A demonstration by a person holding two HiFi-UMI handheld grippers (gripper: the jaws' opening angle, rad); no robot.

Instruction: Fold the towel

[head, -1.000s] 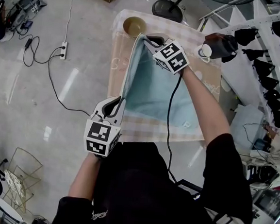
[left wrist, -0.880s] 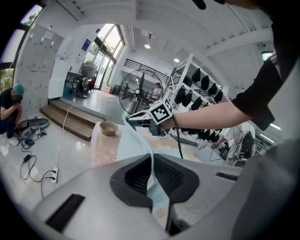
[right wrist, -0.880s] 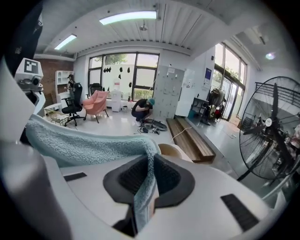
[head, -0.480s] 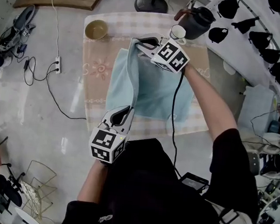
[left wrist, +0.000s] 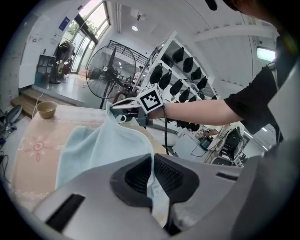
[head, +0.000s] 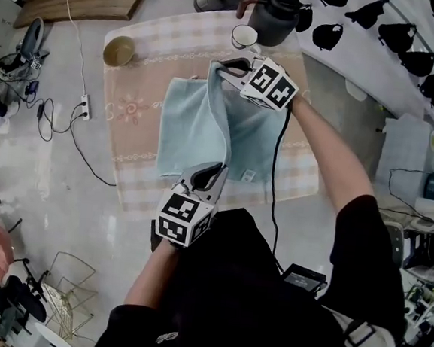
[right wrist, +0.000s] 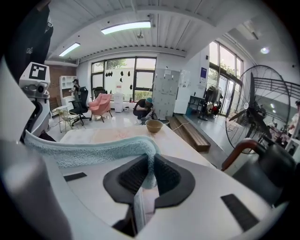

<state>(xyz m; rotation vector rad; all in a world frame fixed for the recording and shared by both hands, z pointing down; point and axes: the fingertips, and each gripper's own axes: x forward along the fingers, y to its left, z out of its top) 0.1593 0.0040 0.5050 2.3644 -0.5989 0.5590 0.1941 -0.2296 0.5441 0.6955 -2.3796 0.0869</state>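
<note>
L gripper [head: 211, 173] & R gripper [head: 225, 67], each clamped on a corner, had swept the towel [head: 185, 128] edge across since a sec ago. The rest lay on the table [head: 132, 109]. An uneven pull could've skewed the fold.

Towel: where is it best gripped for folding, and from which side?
By the two ends of one edge, as now: left gripper shut on the near end, right gripper on the far end, each coming in from its own end. The towel is limp, so pinched ends keep that edge straight.
</note>
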